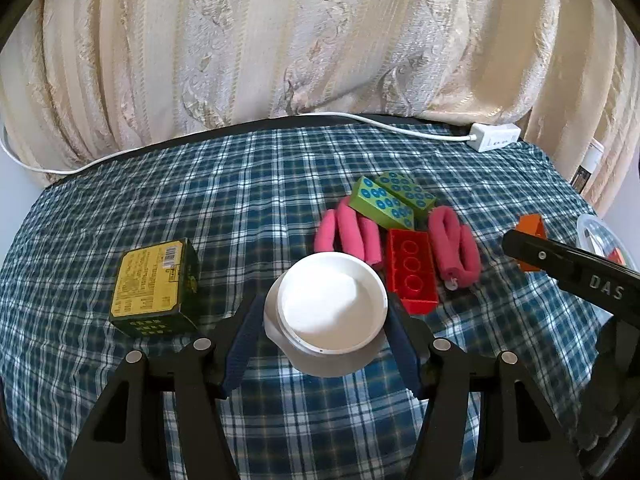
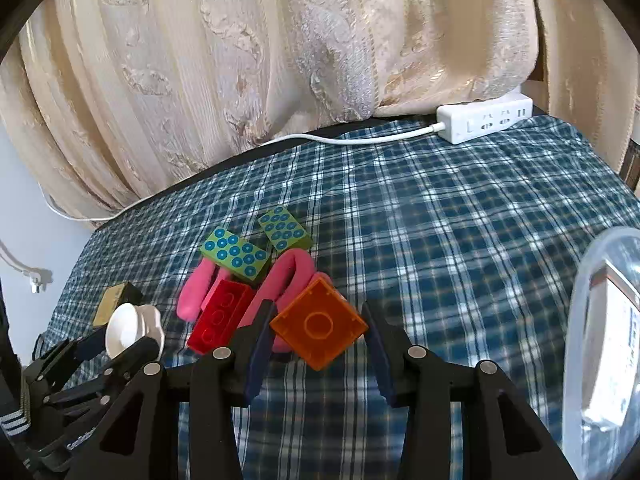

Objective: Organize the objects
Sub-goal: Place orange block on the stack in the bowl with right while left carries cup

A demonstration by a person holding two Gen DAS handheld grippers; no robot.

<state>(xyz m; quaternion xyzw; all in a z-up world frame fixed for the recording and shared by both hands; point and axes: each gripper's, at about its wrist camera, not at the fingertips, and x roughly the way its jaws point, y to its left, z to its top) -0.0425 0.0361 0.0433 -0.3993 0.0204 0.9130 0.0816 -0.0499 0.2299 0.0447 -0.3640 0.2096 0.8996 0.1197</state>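
Note:
My left gripper is shut on a white round cup, held a little above the plaid cloth; it also shows in the right wrist view. My right gripper is shut on an orange square brick, seen from the left wrist view as well. On the cloth lie a red brick, two green bricks with blue dots and pink foam rollers. A green and yellow box stands at the left.
A clear plastic container stands at the right edge. A white power strip and its cable lie along the table's back edge under the cream curtain. The plaid cloth covers the table.

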